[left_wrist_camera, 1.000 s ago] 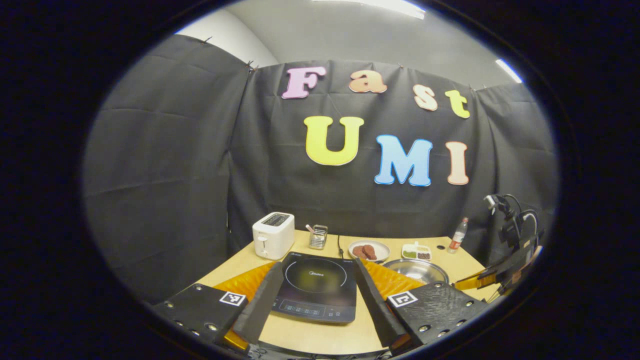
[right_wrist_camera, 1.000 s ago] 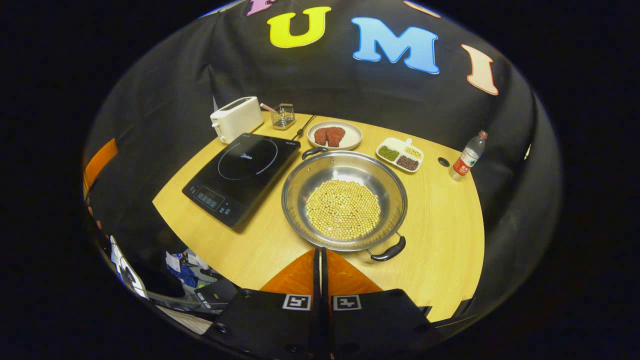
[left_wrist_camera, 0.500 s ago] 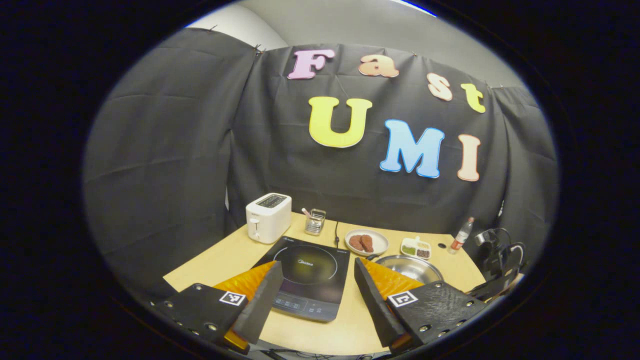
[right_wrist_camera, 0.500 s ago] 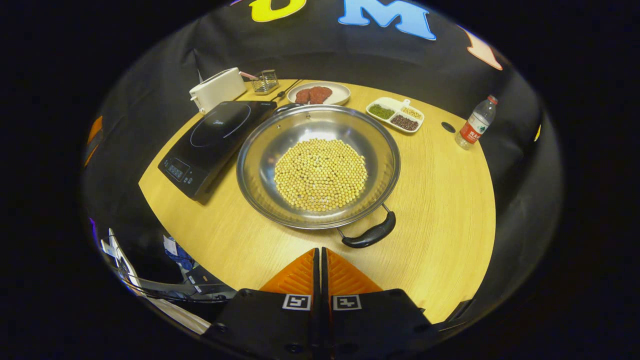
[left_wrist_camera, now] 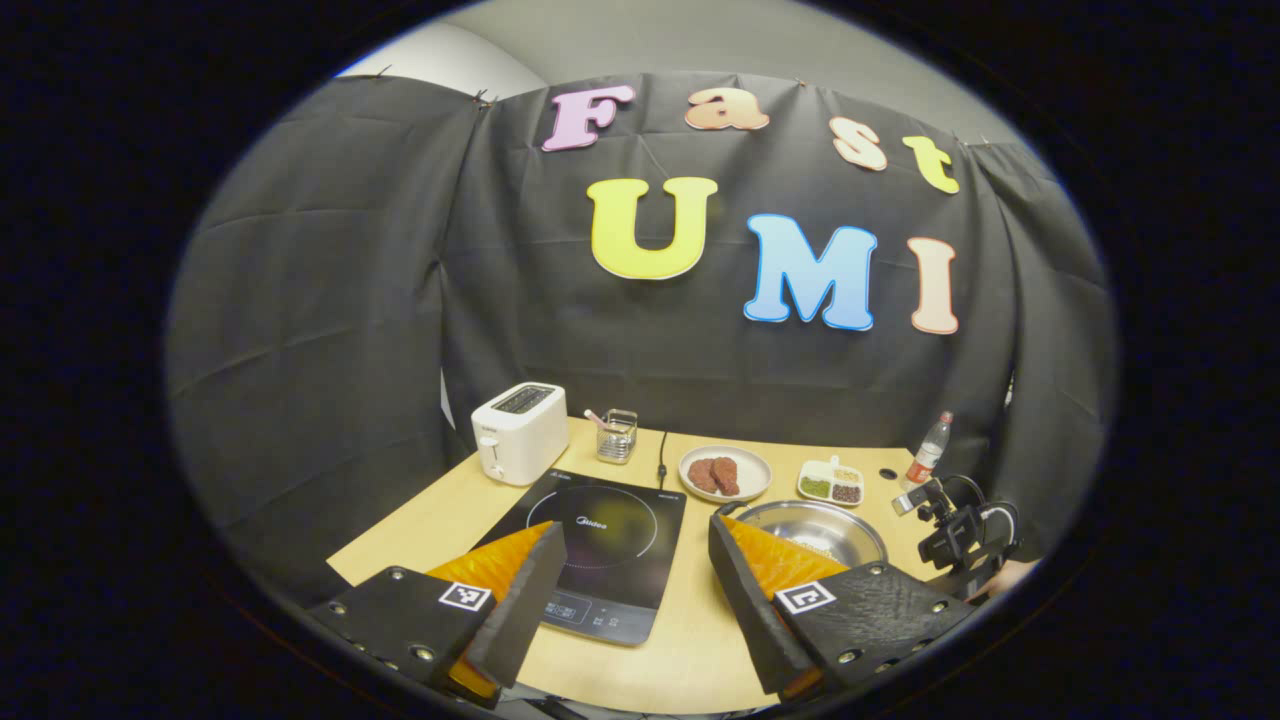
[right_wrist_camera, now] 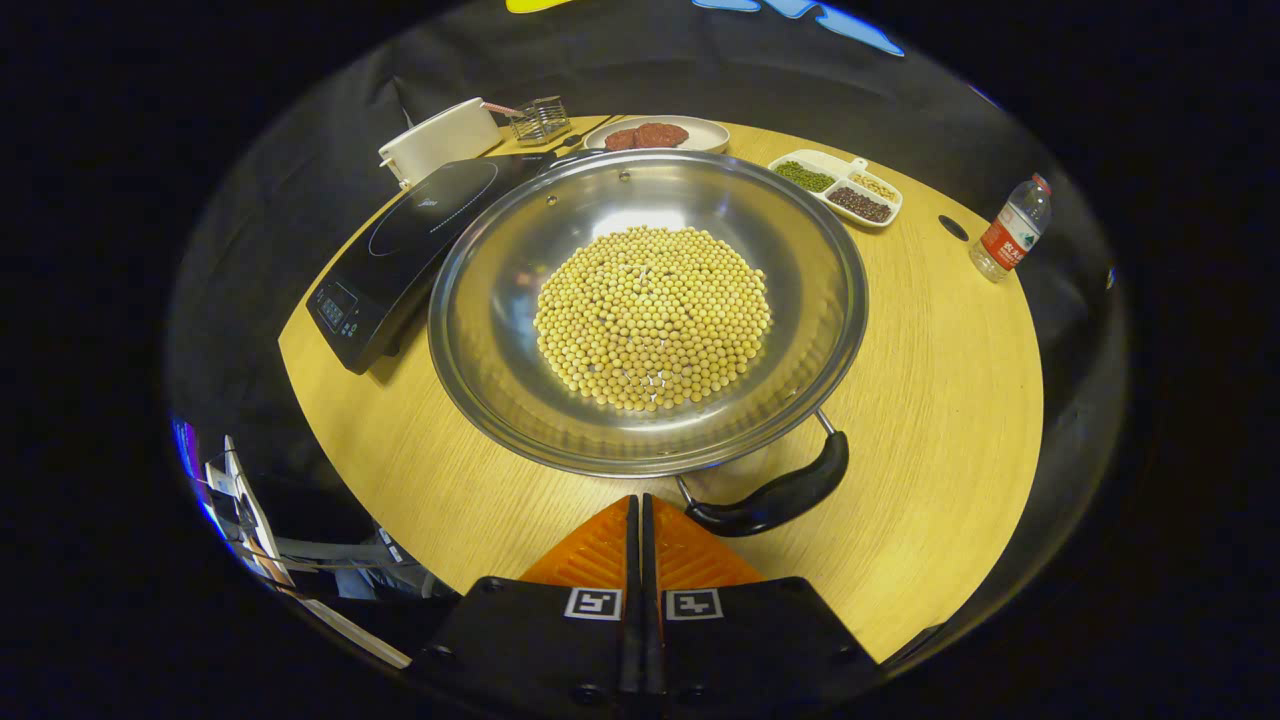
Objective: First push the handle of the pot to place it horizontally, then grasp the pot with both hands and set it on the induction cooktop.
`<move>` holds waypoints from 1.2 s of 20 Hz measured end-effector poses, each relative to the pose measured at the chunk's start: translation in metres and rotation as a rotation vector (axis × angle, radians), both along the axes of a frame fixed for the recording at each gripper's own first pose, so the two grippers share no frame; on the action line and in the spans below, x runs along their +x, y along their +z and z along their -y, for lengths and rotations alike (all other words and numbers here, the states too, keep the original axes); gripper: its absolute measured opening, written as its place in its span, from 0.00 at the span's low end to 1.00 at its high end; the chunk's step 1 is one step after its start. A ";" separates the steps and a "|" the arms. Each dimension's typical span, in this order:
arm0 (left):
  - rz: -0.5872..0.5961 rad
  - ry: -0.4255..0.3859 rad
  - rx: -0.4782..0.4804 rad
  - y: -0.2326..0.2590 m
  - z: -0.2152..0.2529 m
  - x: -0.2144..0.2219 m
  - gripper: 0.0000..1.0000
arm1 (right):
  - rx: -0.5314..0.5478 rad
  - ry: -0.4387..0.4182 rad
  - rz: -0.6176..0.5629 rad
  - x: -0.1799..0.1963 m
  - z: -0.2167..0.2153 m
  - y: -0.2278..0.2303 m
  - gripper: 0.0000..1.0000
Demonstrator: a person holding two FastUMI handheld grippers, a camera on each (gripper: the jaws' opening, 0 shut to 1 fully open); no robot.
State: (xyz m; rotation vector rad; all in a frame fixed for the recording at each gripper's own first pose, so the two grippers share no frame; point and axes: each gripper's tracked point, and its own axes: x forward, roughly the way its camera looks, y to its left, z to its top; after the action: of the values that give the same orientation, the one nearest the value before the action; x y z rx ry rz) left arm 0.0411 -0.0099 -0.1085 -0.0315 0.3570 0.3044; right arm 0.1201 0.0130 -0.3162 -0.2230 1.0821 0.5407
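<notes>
The pot (right_wrist_camera: pixel 650 310) is a wide steel pan that sits on the wooden table (right_wrist_camera: pixel 930 400), just to the right of the cooktop (right_wrist_camera: pixel 420 235) in the right gripper view. Its bottom is covered with a round heap of yellow beans (right_wrist_camera: pixel 653 317). It has 2 dark handles: the near handle (right_wrist_camera: pixel 775 495) lies at the lower right of the rim, slanted rather than level in that view, and the far handle peeks over the rim by the cooktop.

The right gripper (right_wrist_camera: pixel 640 515) is low over the table just in front of the near handle. Its 2 fingers are pressed together with nothing between them, and the tips stand just beside the handle's left end; I cannot tell whether they touch it.

The left gripper (left_wrist_camera: pixel 635 570) is held above the near edge of the table with its jaws wide apart and nothing in them. Between its fingers lies the cooktop (left_wrist_camera: pixel 600 550), and the pot (left_wrist_camera: pixel 815 530) shows past the right finger. At the far right of the left gripper view the right gripper (left_wrist_camera: pixel 960 540) shows by the pot.

At the back of the table stand a toaster (left_wrist_camera: pixel 518 432), a small wire holder (left_wrist_camera: pixel 618 437), a plate of meat (left_wrist_camera: pixel 725 473), a divided dish of beans (left_wrist_camera: pixel 832 482) and a bottle (left_wrist_camera: pixel 930 450).
</notes>
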 end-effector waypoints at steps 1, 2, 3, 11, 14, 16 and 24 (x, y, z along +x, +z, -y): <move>-0.001 0.002 0.005 -0.001 0.002 0.003 0.87 | -0.004 0.003 0.004 0.003 0.003 -0.001 0.02; -0.002 0.003 0.004 -0.001 0.006 0.004 0.87 | -0.005 0.002 0.007 0.005 0.005 -0.002 0.02; -0.004 0.003 0.000 -0.002 0.010 0.006 0.87 | -0.003 -0.002 0.008 0.007 0.008 -0.001 0.02; -0.036 -0.006 0.007 -0.020 0.033 0.016 0.87 | -0.012 -0.035 0.022 0.034 0.038 0.001 0.02; -0.046 -0.014 0.014 -0.023 0.042 0.022 0.87 | -0.010 -0.063 0.033 0.049 0.050 0.002 0.02; -0.052 -0.023 0.019 -0.025 0.049 0.027 0.83 | -0.012 -0.083 0.038 0.056 0.059 0.003 0.02; -0.072 -0.046 0.019 -0.031 0.079 0.046 0.88 | 0.001 -0.162 0.075 0.090 0.091 0.006 0.02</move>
State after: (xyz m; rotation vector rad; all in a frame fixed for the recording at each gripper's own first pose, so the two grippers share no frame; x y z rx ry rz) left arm 0.0872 -0.0885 -0.1398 0.0065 0.4254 0.2636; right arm 0.2101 -0.0778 -0.3099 -0.1522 1.0169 0.3851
